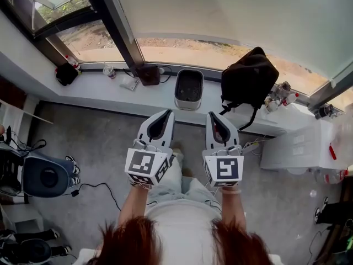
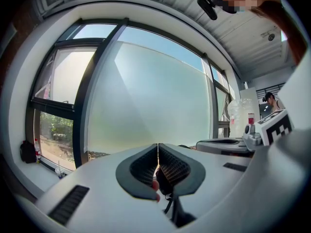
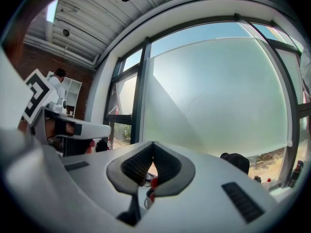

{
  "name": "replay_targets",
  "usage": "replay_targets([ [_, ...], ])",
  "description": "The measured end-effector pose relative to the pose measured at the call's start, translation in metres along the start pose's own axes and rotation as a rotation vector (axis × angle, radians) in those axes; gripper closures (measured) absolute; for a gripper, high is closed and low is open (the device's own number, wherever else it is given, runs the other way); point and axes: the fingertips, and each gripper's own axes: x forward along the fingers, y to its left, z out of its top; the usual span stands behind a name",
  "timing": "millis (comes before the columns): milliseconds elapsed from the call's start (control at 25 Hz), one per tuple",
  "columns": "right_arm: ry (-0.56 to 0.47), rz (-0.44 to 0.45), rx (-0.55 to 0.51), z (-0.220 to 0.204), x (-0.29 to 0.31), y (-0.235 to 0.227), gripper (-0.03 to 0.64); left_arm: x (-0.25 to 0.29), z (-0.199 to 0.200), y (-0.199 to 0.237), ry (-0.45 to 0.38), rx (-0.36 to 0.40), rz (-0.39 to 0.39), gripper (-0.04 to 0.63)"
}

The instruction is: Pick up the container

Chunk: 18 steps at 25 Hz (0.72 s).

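In the head view, at the bottom of the frame, 2 forearms reach forward side by side. Each hand carries a gripper pointing level toward the window. The left gripper (image 1: 165,114) and the right gripper (image 1: 213,115) sit parallel near the centre of the frame, marker cubes facing up.

Each gripper's own view gives the jaw state. The left gripper (image 2: 158,146) has its ribbed pads pressed together at the tips, with nothing between them. The right gripper (image 3: 152,144) is closed the same way and also empty. These 2 views look out at a frosted pane and a slatted ceiling. Each catches the other gripper's cube at its edge, and each shows a person (image 2: 268,101) standing far back in the room.

Only the head view shows the container (image 1: 188,105). This grey, rounded rectangular bin stands on the white windowsill (image 1: 99,88) in the upper centre of the frame. It is ahead of both grippers, in line with the gap between them, and touched by neither. Its inside is dark and I cannot tell what it holds. A black backpack (image 1: 249,77) sits just to its right on the sill, and a clear cup (image 1: 110,70) stands farther left.
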Motion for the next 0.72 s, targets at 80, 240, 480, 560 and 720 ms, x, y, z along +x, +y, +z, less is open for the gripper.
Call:
replay_targets([
  [80,0.004,-0.002,-0.010,-0.004,0.004,-0.002,0.592,0.007,-0.004,0.003,-0.001,-0.010,0.009,0.578],
  [240,0.010,-0.006,-0.011,-0.012,0.014,-0.010,0.592,0.029,-0.009,0.007,-0.011,-0.024,0.011,0.578],
  [480,0.045,-0.012,-0.030,-0.030,0.038,-0.020,0.592,0.059,-0.018,0.018,-0.013,-0.039,-0.013,0.578],
  [560,0.052,-0.017,-0.025,-0.037,0.048,-0.024,0.591,0.069,-0.023,0.021,-0.010,-0.048,-0.026,0.578],
  [720,0.082,-0.022,-0.020,-0.050,0.066,-0.028,0.591,0.085,-0.037,0.028,0.006,-0.036,-0.039,0.578],
])
